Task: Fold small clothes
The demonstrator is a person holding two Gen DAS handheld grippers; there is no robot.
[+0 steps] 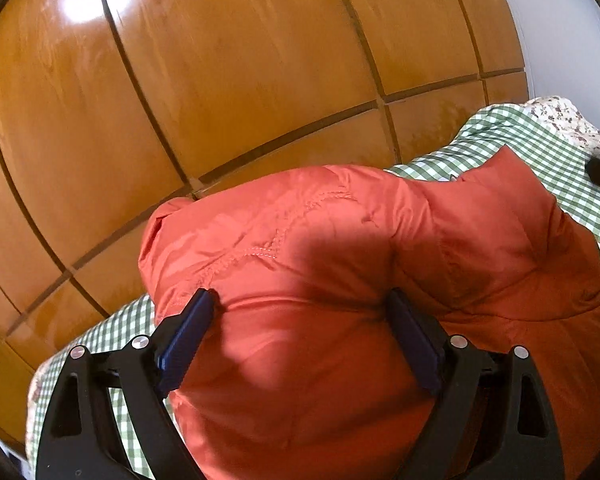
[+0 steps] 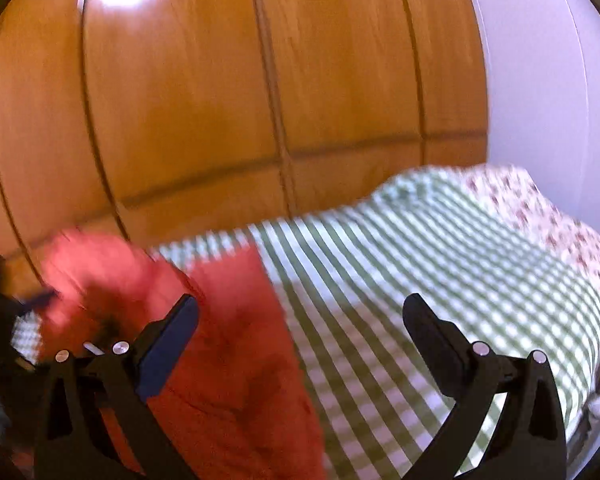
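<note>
- Bed (image 2: 440,280): covered in a green-and-white checked sheet, with a flowered cover at its far right corner. It carries the work. A wooden wardrobe (image 1: 220,80) of glossy panels stands close behind it.
- Jacket (image 1: 320,272): an orange padded garment lying on the bed, bunched into a high mound, not flat. In the left wrist view it fills the lower centre and runs off to the right, where a second hump rises. Its long axis appears to run left to right across that view.
- Same jacket in the right wrist view (image 2: 228,340): it lies low and to the left, and its straight right edge runs away from the camera over the checks. This view is blurred, so finer detail is uncertain.
- Left gripper (image 1: 302,300): fingers wide apart, straddling the mound, tips against or just at the cloth on either side. No pinch is visible, so I judge the jacket not gripped. Pose: pitched down and forward into the padding.
- Right gripper (image 2: 300,308): fingers apart with nothing between them. The left finger overlaps the jacket's edge in the view and the right finger stands over bare sheet.
- Judgement: the left hand is nearer and centred on the bulk. The right hand would have to shift left to meet the edge.
</note>
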